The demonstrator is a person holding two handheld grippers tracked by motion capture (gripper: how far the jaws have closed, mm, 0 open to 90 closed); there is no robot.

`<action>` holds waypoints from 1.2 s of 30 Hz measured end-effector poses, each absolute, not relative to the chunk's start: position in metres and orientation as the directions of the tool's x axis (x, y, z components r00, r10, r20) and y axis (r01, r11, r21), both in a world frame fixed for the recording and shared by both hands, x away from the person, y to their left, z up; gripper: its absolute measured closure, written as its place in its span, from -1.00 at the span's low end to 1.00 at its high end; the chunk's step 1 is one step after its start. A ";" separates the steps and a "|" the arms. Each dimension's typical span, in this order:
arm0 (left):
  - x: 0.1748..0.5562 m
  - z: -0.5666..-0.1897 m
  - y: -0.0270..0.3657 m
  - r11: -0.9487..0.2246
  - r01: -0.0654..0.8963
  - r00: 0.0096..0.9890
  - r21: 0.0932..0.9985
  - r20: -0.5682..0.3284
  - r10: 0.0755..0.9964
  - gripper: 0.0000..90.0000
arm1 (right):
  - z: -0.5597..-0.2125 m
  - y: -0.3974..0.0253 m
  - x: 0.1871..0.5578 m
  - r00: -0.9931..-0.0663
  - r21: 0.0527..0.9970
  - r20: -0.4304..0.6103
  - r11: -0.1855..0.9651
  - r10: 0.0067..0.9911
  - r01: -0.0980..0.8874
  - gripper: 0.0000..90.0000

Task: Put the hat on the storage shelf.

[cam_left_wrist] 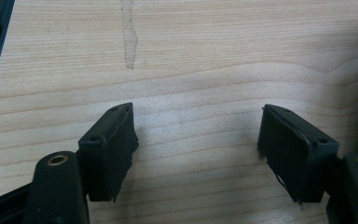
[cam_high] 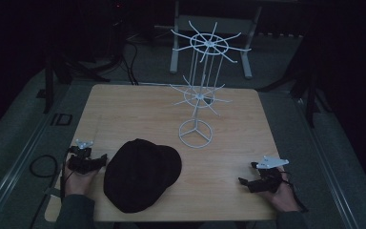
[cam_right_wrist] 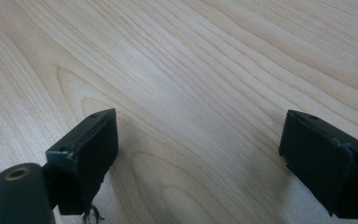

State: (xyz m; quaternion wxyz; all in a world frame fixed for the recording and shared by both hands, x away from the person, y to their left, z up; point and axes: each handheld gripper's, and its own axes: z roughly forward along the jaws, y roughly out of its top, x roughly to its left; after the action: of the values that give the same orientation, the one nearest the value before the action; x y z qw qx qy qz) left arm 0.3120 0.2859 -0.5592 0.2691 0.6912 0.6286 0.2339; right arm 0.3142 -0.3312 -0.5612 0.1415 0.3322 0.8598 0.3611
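Note:
A black cap (cam_high: 140,174) lies flat on the wooden table (cam_high: 238,143) near its front edge, left of centre. Behind it stands a white wire rack (cam_high: 199,90) with two tiers of hooks and a ring base. My left gripper (cam_high: 100,160) rests on the table just left of the cap, held by a hand. Its jaws stand wide apart over bare wood, left gripper (cam_left_wrist: 198,140) open. My right gripper (cam_high: 245,174) sits near the front right corner, well clear of the cap. The right gripper (cam_right_wrist: 198,154) is open too, with nothing between its fingers.
The rack's hooks (cam_high: 233,47) spread out above the table's back half. A pale streak (cam_left_wrist: 128,32) marks the wood ahead of the left gripper. A metal frame (cam_high: 209,28) and cables (cam_high: 43,164) lie on the dark floor around the table.

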 end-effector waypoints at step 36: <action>0.282 -0.519 0.255 -0.113 0.747 0.271 0.655 -0.144 0.952 -0.04 | -0.561 -0.332 0.314 -0.730 0.722 -0.003 0.507 0.684 0.472 -0.69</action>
State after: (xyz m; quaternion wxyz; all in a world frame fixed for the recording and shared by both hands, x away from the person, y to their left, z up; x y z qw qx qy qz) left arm 0.2823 0.2551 -0.5191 0.3225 0.7289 0.5826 0.1590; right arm 0.3141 -0.3319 -0.5613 0.1455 0.3376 0.8556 0.3643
